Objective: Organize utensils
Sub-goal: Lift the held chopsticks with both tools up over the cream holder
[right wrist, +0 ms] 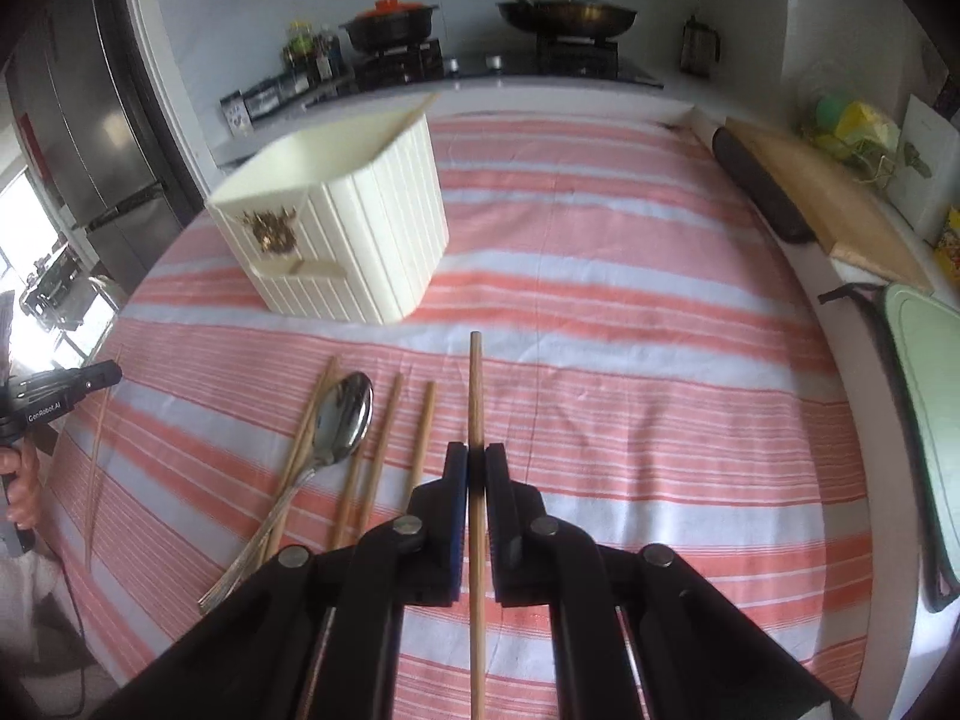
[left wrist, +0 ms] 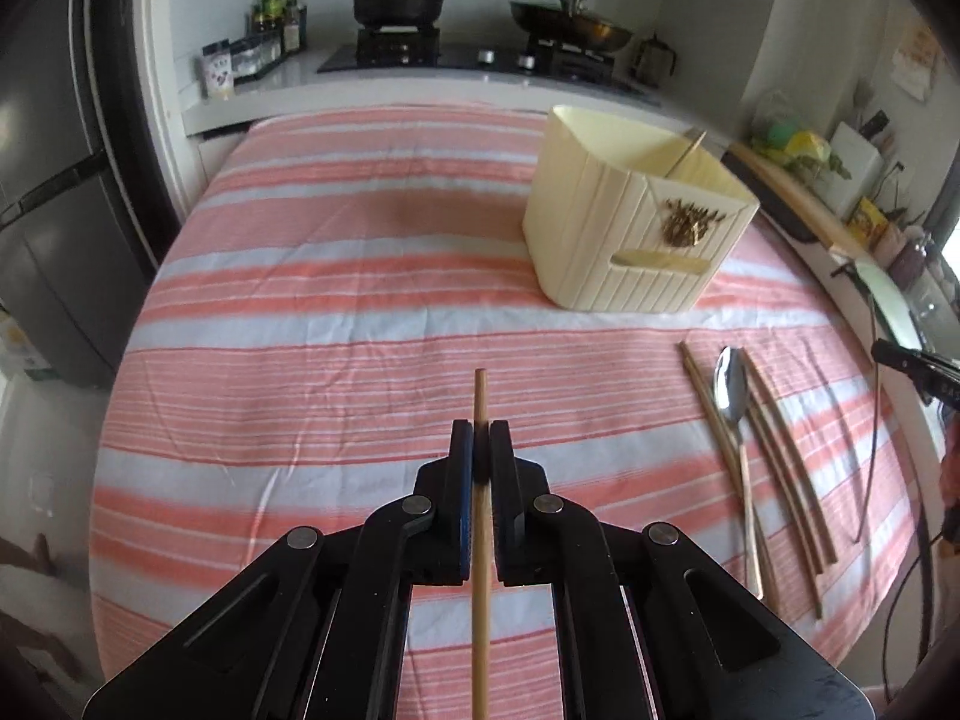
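Left wrist view: my left gripper (left wrist: 480, 441) has its fingers clamped on a chopstick (left wrist: 480, 540), lifted above the striped table (left wrist: 300, 330). My right gripper (right wrist: 476, 462) likewise clamps another chopstick (right wrist: 477, 540). A spoon (right wrist: 345, 420) and remaining chopsticks (right wrist: 384, 450) lie near the cream holder (right wrist: 360, 228).

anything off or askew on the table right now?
Nothing spilled or damaged. The spoon lies slantwise across the loose chopsticks on the striped cloth, so that pile is untidy. Each gripper holds one chopstick; the cream holder stands upright.
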`<action>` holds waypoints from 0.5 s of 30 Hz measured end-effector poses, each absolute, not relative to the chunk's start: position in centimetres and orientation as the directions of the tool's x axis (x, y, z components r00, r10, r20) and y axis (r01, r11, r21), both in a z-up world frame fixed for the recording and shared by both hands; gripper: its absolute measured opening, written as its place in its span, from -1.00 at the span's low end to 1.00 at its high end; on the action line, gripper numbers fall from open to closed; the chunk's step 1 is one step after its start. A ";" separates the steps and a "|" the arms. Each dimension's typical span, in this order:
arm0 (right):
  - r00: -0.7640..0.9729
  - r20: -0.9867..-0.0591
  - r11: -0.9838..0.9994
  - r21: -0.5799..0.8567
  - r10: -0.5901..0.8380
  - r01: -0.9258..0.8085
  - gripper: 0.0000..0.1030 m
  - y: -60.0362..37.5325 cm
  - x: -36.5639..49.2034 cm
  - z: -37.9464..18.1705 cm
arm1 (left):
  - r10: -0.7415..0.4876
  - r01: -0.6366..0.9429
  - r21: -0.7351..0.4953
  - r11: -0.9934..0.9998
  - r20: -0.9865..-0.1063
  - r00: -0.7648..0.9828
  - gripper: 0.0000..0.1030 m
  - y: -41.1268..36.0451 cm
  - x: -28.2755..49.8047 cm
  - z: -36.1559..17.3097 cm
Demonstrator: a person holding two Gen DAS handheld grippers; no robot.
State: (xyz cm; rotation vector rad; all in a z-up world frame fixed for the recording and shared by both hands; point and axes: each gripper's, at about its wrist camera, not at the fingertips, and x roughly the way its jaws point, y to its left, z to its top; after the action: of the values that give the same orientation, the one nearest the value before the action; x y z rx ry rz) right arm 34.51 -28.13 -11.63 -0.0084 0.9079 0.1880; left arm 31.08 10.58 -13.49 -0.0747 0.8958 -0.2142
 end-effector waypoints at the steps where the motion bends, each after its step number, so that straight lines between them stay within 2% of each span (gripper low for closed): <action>1: 0.618 -0.768 0.983 0.078 0.164 -0.163 -0.88 -28.3 33.9 -10.9 | -0.223 0.155 -0.162 0.975 -0.756 0.615 -0.93 10.7 30.7 -13.0; 15: 0.742 -0.638 0.978 0.132 0.207 -0.159 -0.88 -29.1 27.3 -5.7 | -0.257 0.160 -0.204 0.966 -0.670 0.696 -0.94 11.6 27.2 -8.8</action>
State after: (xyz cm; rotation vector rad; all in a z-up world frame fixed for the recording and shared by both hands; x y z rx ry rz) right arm 27.29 -29.13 -5.68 0.0705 0.7074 0.2007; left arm 27.21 11.61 -8.84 -0.1332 0.7667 -0.2332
